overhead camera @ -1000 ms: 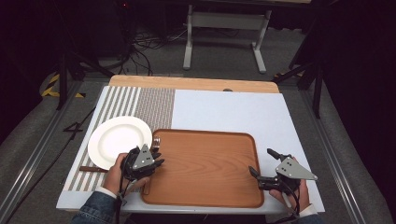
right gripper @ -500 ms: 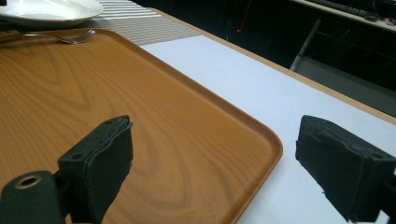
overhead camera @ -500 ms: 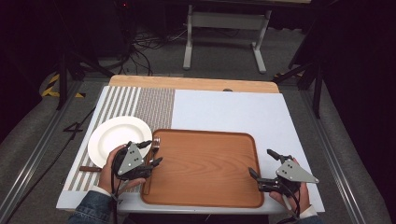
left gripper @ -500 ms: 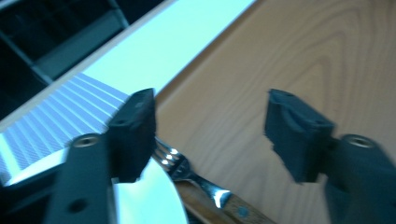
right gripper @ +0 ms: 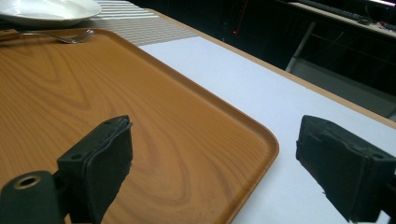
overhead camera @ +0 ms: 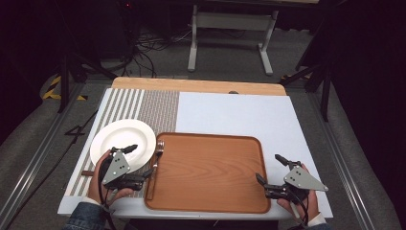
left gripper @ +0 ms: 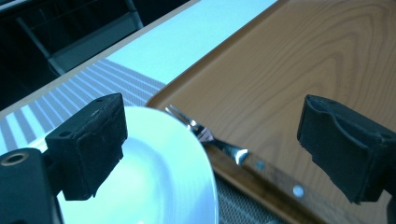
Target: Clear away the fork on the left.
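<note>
Steel fork [left gripper: 219, 142] lies between left gripper [left gripper: 210, 154] jaws.

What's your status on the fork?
Left gripper open, jaws either side of the fork. Right gripper open at the tray corner. Plate close beside fork.

place: lab – dark room | cables [overhead camera: 158, 40] on floor – metal stand [overhead camera: 230, 28] behind table
</note>
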`<state>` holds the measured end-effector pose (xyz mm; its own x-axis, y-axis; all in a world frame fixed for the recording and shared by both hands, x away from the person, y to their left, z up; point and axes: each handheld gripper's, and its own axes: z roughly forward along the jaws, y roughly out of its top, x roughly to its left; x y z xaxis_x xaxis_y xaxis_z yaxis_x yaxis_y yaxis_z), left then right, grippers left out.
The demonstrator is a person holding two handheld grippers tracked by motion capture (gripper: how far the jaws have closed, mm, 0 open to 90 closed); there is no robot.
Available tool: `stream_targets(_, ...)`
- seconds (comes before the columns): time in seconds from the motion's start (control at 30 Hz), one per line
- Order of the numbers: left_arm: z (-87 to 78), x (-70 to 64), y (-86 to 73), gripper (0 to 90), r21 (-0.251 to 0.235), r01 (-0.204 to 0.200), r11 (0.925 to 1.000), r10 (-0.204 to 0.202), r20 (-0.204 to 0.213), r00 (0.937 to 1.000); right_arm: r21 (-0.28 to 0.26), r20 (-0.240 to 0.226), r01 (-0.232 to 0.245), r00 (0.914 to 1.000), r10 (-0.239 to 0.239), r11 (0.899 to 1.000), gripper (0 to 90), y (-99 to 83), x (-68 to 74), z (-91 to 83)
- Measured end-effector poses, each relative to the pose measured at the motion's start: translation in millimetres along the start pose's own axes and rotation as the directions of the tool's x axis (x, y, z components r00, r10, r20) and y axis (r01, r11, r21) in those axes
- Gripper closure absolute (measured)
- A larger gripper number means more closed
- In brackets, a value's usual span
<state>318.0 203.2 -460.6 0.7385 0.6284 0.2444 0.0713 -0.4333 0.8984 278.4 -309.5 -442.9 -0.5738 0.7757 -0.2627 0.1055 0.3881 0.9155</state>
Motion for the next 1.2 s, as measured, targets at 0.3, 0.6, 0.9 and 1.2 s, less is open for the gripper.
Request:
stream_targets(0.3, -14.8, 4.7, -12.2, 8.3, -0.009, 0.038, 0.9992, -0.038, -0.025, 0.999, -0.001, 0.005, 0.001, 1.0, -0.001, 1.0, 11.6, -0.4, 0.3, -1.0)
stream_targets(0.6, -15.7, 3.0, -14.8, 8.2, -0.005, 0.028, 0.9996, -0.028, -0.013, 0.9995, -0.005, 0.005, 0.012, 0.9999, -0.012, 1.0, 11.6, 1.1, 3.2, 2.3)
stream_targets(0.9, -12.7, 2.8, -15.5, 8.0, 0.0, 0.022, 0.9998, -0.022, -0.001, 0.9998, 0.003, 0.002, 0.02, 0.9998, -0.02, 1.0, 11.6, 0.4, 3.9, 4.7)
stream_targets(1.2, -10.3, 2.1, -14.7, 8.1, 0.007, 0.015, 0.9999, -0.015, 0.014, 0.9998, 0.006, 0.008, 0.019, 0.9998, -0.019, 1.0, 11.6, -0.3, 4.0, 3.5)
